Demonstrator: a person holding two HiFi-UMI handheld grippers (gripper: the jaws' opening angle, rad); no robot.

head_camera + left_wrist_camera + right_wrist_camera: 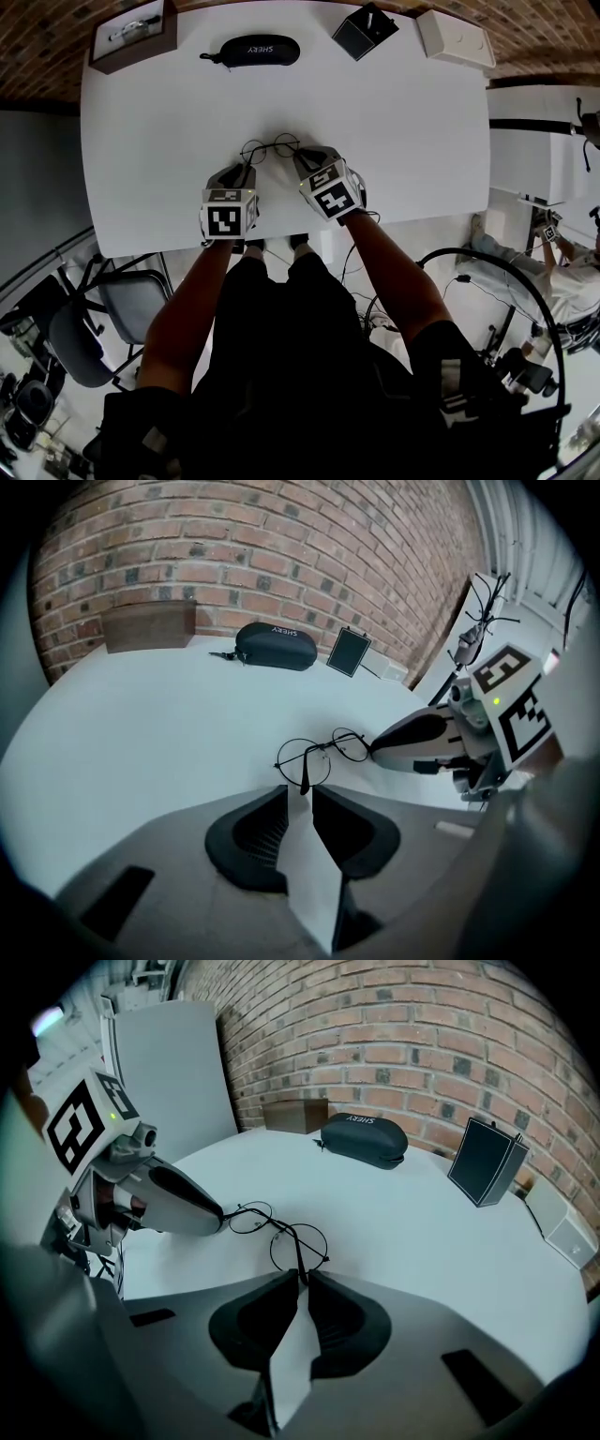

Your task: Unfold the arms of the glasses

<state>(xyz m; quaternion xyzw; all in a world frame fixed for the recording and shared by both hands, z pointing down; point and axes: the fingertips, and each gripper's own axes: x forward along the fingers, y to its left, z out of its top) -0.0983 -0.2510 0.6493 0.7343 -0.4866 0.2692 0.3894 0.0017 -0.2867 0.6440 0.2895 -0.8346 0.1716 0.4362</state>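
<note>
Thin round wire glasses (270,147) lie on the white table (141,141) in front of both grippers. My left gripper (246,169) reaches the left lens from the near side. In the left gripper view the dark tip of one arm (303,778) lies between the left gripper's (300,787) jaws, which stand apart without pressing on it. My right gripper (305,156) is at the right lens. In the right gripper view the glasses (281,1232) sit just ahead, and the right gripper (302,1275) has its jaws nearly together, pinching the other thin arm.
At the table's far edge sit a black glasses case (251,50), a dark open box (364,30), a white box (456,37) and a wooden box (134,35) with another pair inside. A brick wall lies beyond. A chair (131,305) stands below the near edge.
</note>
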